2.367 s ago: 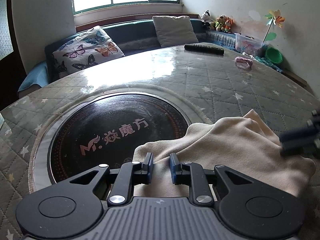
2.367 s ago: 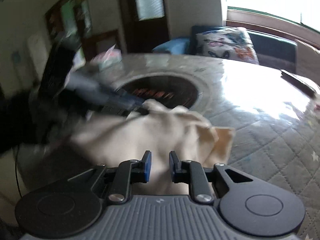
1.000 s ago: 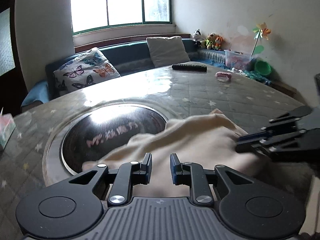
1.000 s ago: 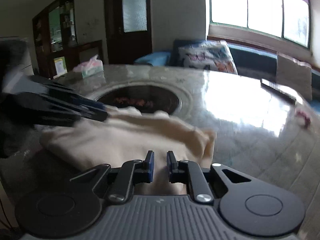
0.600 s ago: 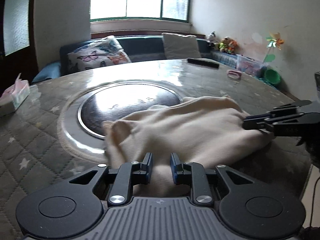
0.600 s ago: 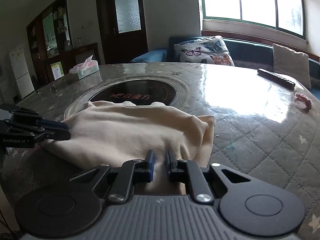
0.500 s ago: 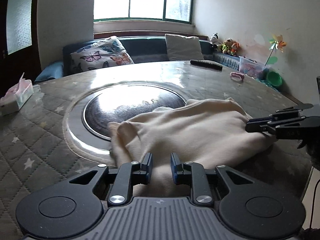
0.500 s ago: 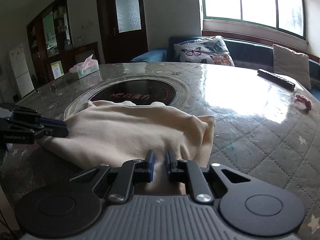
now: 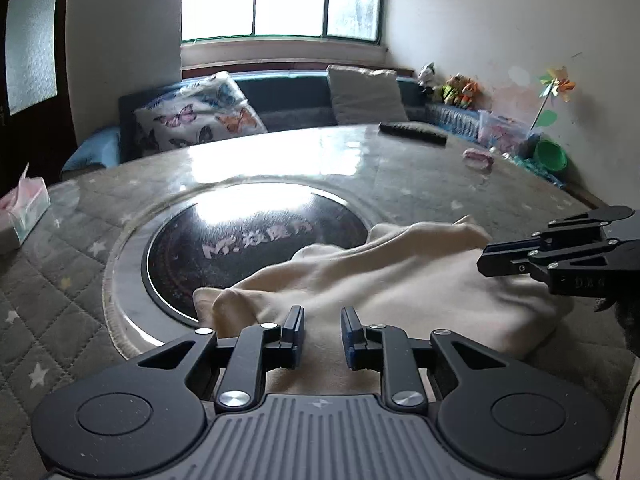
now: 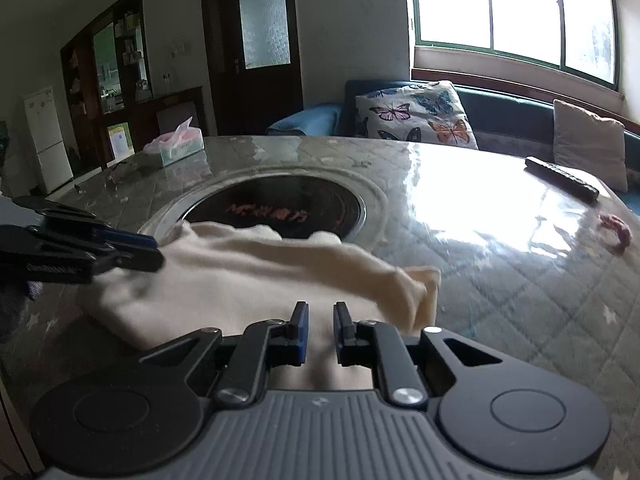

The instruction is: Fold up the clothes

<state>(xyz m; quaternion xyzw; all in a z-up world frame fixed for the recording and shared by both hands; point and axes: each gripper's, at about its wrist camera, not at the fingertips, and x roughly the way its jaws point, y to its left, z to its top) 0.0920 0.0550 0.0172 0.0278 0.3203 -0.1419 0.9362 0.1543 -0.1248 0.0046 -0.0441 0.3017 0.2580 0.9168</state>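
Both tongs sit at the near edge of a cream garment (image 9: 384, 280) that lies in a low heap on the tabletop (image 9: 420, 172), partly over the dark round glass plate (image 9: 240, 240) set in its middle. The left tongs (image 9: 322, 334) have cloth running between their narrowly parted pads, and they look to be pinching it, though the pads' contact is not plain. The right tongs (image 10: 320, 330) are nearly shut, with the cloth's edge between the pads, so they read as clenched on the garment. Compared with a moment ago, the cloth has been drawn lower and flatter, its far side now sagging across the plate's rim where it stood up in a rounded hump before, and the left view has swung so that the plate lies more squarely ahead. That suggests a fold has been laid over and is being settled, with smoothing or another fold probably to come. Both tongs point forward and downward over the near edge. Each shows in the other's view, reaching in from the side at the opposite end of the garment.
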